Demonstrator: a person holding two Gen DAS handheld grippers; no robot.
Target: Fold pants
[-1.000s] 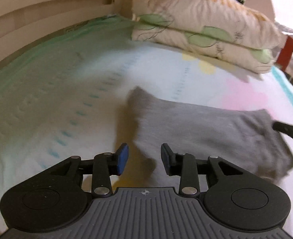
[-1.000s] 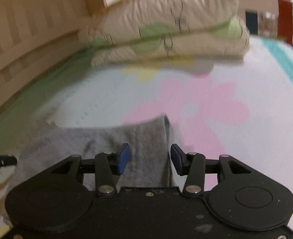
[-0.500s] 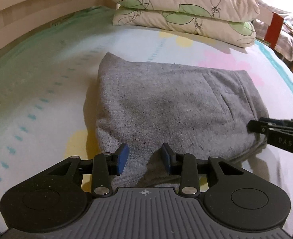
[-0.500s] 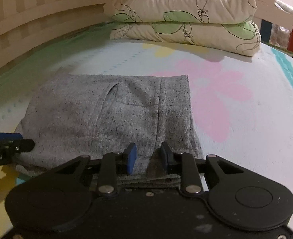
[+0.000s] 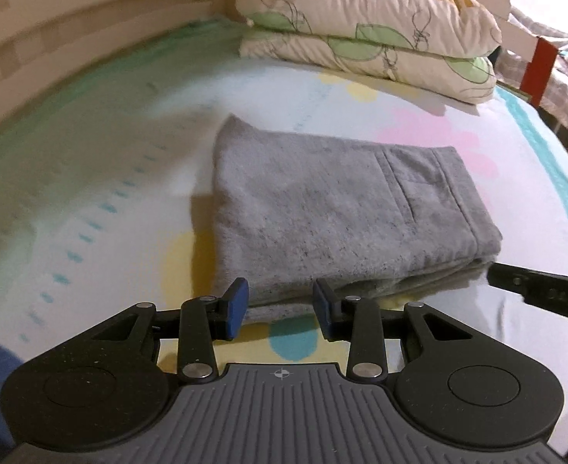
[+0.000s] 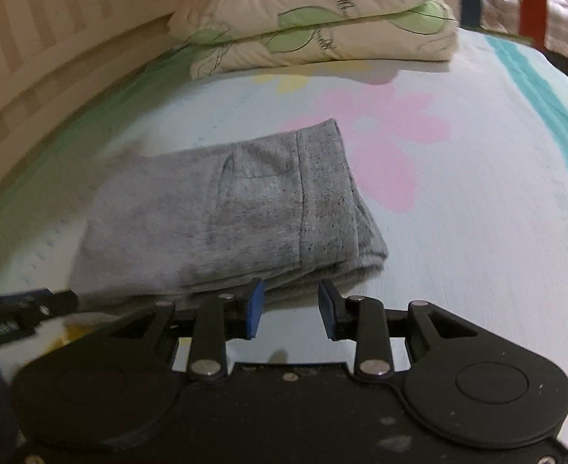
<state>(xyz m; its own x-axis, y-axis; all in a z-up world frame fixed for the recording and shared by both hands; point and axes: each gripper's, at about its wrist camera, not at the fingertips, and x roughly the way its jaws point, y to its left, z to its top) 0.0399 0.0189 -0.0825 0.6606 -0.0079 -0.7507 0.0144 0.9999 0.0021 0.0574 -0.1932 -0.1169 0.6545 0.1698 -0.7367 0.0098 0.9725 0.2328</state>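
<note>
A pair of heather-grey knit pants [image 5: 338, 212] lies folded into a flat, thick rectangle on a pastel floral bedsheet [image 5: 90, 178], a slanted pocket seam facing up and the layered fold edges turned toward both cameras. In the left wrist view the bundle fills the centre; in the right wrist view it [image 6: 222, 224] sits centre-left, with a pink flower print at its 2 o'clock.

The left gripper [image 5: 280, 311], black with blue-padded fingers, hovers just short of the bundle's near left corner, its fingers spread apart and gripping nothing. The right gripper [image 6: 289, 307] sits just beside the near right corner, its fingers likewise parted and empty. Each tool's tip shows in the other's camera: the right one at 3 o'clock in the left view, the left one at 9 o'clock in the right view.

At 12 o'clock beyond the pants, two cream pillows with green leaf prints [image 5: 369, 34] are stacked against a pale wooden slatted bed rail [image 5: 71, 27]. A red post [image 5: 537, 71] stands at 2 o'clock.
</note>
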